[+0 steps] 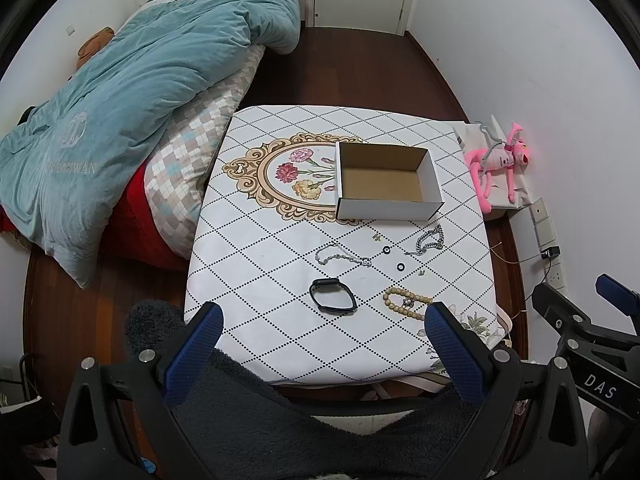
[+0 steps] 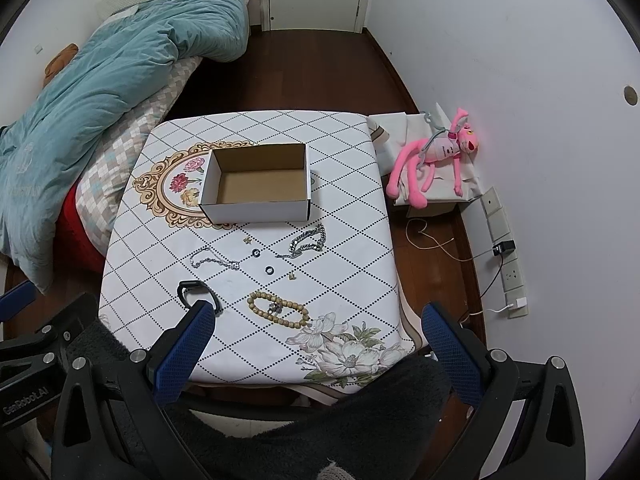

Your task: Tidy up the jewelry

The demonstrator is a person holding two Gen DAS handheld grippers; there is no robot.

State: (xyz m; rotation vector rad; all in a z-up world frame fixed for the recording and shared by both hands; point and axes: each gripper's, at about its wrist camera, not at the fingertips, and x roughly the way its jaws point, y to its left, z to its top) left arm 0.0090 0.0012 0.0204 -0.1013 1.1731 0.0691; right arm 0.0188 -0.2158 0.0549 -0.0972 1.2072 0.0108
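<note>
An empty open cardboard box (image 1: 386, 182) (image 2: 256, 184) stands on the patterned table (image 1: 280, 320) (image 2: 352, 248). In front of it lie a thick silver chain (image 1: 428, 240) (image 2: 306, 242), a thin silver bracelet (image 1: 340, 257) (image 2: 214, 260), two small black rings (image 1: 387, 249) (image 2: 270, 269), small earrings (image 1: 376, 237) (image 2: 292, 277), a black band (image 1: 333, 296) (image 2: 196, 294) and a wooden bead bracelet (image 1: 404, 304) (image 2: 278, 310). My left gripper (image 1: 322, 314) is open and empty above the table's near edge. My right gripper (image 2: 320, 316) is open and empty, just behind the beads.
A bed with a teal duvet (image 1: 120, 100) (image 2: 100, 80) flanks the table's left. A pink plush toy (image 1: 500, 160) (image 2: 436, 152) lies on a box at the right, by wall sockets and cables (image 2: 504, 264). Dark fleece fabric (image 1: 280, 420) lies below the grippers.
</note>
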